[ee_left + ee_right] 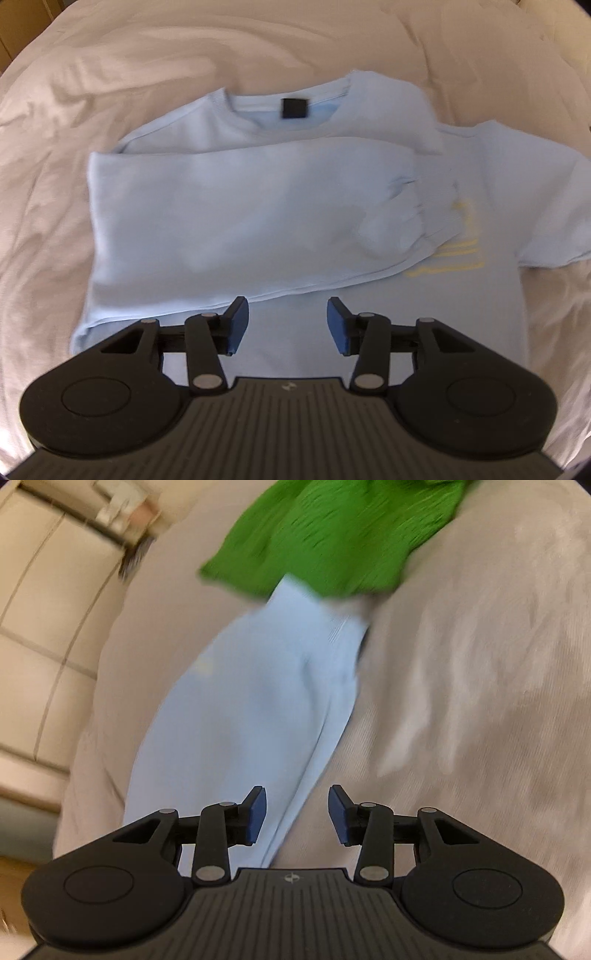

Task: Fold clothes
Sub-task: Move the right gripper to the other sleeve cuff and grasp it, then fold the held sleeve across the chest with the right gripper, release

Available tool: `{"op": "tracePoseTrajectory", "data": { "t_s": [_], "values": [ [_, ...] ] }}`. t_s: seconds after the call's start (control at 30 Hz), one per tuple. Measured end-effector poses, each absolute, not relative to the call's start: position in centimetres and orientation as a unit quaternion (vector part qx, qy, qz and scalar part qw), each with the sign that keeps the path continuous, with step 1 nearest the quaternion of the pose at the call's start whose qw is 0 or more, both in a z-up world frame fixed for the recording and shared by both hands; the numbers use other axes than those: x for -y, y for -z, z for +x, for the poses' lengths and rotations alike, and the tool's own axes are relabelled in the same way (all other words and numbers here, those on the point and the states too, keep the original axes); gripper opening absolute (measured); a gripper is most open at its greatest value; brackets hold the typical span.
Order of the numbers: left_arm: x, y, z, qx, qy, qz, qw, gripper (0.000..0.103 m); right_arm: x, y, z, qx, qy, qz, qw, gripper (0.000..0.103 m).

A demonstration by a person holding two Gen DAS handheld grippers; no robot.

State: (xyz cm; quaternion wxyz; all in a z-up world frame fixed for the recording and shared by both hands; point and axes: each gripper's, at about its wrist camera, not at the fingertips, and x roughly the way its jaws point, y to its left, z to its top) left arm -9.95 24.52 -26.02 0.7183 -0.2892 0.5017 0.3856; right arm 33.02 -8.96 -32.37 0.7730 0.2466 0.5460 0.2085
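Left wrist view: the left gripper hangs above a light blue sweatshirt spread on a bed covered by a pale beige duvet. The fingers stand partly open with nothing between them, their blue pads clear of the cloth. One side of the sweatshirt is already folded across the body, its sleeve lying over the chest and partly covering a yellow print; the other sleeve sticks out flat at the right, not yet folded in. The folded edge lies just beyond the fingertips, the hem region directly below them. The risk here, as I judge it, is that a pinch at that edge catches only the top layer and drags the fold askew, since the layers sit loosely stacked. Right wrist view: the picture is smeared, so detail is poor. The right gripper is likewise partly open and holds nothing. A strip of the same light blue sweatshirt runs away from the fingers toward a green garment lying farther up the bed and seeming to overlap its far end. The blue cloth passes beneath the left finger and the gap; a careless grab could snag the green piece too.
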Motion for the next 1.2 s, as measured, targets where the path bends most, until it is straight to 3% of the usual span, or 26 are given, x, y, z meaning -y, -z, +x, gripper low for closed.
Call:
{"op": "tracePoseTrajectory", "data": {
  "t_s": [0.27, 0.43, 0.47, 0.5, 0.53, 0.8, 1.0, 1.07, 1.1, 1.13, 1.2],
  "values": [
    [-24.2, 25.6, -6.8, -0.496, -0.378, -0.294, 0.724, 0.045, 9.2, 36.0, 39.3, -0.548, -0.188, 0.267, 0.770, 0.047],
    [-24.3, 25.7, -7.2, -0.503, -0.381, -0.292, 0.719, 0.046, 8.9, 37.8, 41.3, -0.559, -0.178, 0.284, 0.758, 0.056],
    [-24.3, 25.7, -7.4, -0.503, -0.382, -0.293, 0.718, 0.046, 8.7, 37.7, 41.4, -0.559, -0.182, 0.285, 0.757, 0.053],
    [-24.5, 25.6, -7.7, -0.502, -0.384, -0.292, 0.717, 0.046, 8.5, 37.6, 41.4, -0.559, -0.186, 0.286, 0.756, 0.022],
    [-24.7, 25.4, -8.2, -0.500, -0.386, -0.293, 0.718, 0.046, 8.3, 37.0, 41.3, -0.553, -0.191, 0.282, 0.760, 0.009],
    [-26.7, 23.4, -14.3, -0.461, -0.409, -0.331, 0.715, 0.046, 2.0, 22.3, 32.0, -0.405, -0.330, 0.119, 0.844, 0.007],
    [-28.2, 22.1, -21.2, -0.438, -0.439, -0.354, 0.699, 0.046, -8.8, 14.6, 15.5, -0.327, -0.543, 0.002, 0.773, 0.007],
    [-28.6, 21.7, -23.6, -0.433, -0.450, -0.358, 0.694, 0.046, -11.6, 14.4, 9.5, -0.337, -0.598, -0.008, 0.727, 0.010],
    [-28.9, 21.6, -24.7, -0.431, -0.454, -0.362, 0.691, 0.046, -12.9, 15.0, 6.8, -0.356, -0.615, -0.019, 0.703, 0.022],
    [-29.1, 21.5, -25.8, -0.430, -0.457, -0.367, 0.687, 0.046, -14.1, 15.8, 4.4, -0.378, -0.628, -0.034, 0.679, 0.041],
    [-29.5, 21.7, -27.6, -0.429, -0.458, -0.377, 0.681, 0.046, -15.3, 18.0, 0.8, -0.422, -0.630, -0.072, 0.648, 0.053]
  ]
}}
